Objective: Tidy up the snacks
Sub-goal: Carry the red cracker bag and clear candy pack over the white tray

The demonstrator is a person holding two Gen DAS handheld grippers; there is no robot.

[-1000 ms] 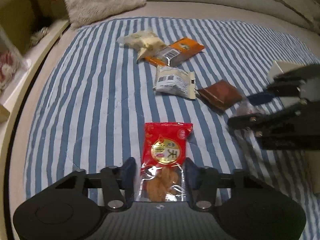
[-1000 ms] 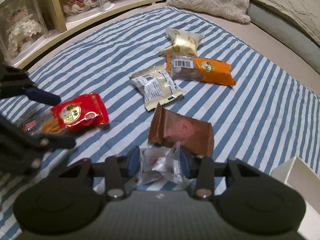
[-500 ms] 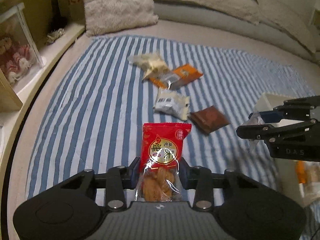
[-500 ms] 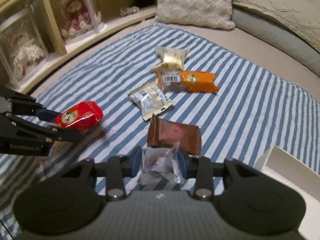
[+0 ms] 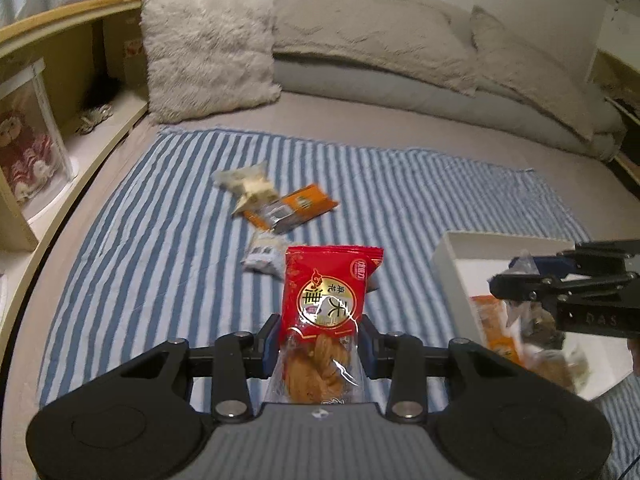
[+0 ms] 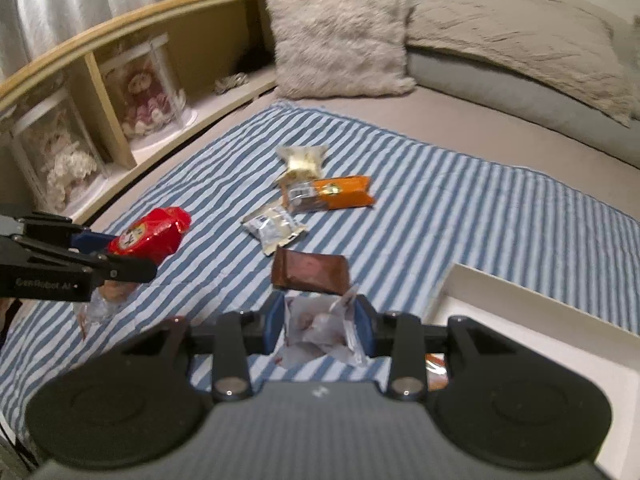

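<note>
My left tongs [image 5: 319, 334] are clenched on the red packet [image 5: 326, 300], the two fingers pressing its clear lower half from either side; the packet stands upright between them, lifted off the blanket [image 5: 160, 240]. My right tongs [image 6: 320, 326] are narrowed onto the clear wrapper [image 6: 320, 330], crumpled between the blue pads [image 6: 274, 320], and they hover at the near right edge of the blanket, just beside the white box [image 6: 520, 320]. From the left camera those right tongs [image 5: 520, 276] hang over the box [image 5: 452, 264], which sits at the blanket's right edge and already holds an orange packet [image 5: 490, 316] and some other blurred snacks.

Beyond my right tongs, near the middle of the blanket, lies the brown packet [image 6: 310, 272], flat and just ahead of the wrapper. A little farther, the white packet [image 6: 274, 228] lies apart from it. Farther again, the orange bar [image 6: 332, 198] lies across the stripes, with the cream packet [image 6: 302, 160] touching its far left end, toward the blanket's far edge.

Past the blanket, on the bed, a fluffy pillow [image 6: 336, 36] leans at the far left corner, with a grey quilt [image 6: 520, 40] rolled along the far side. A wooden shelf [image 6: 100, 80] curves along the left edge of the bed, with dolls [image 6: 148, 96] in clear cases.
</note>
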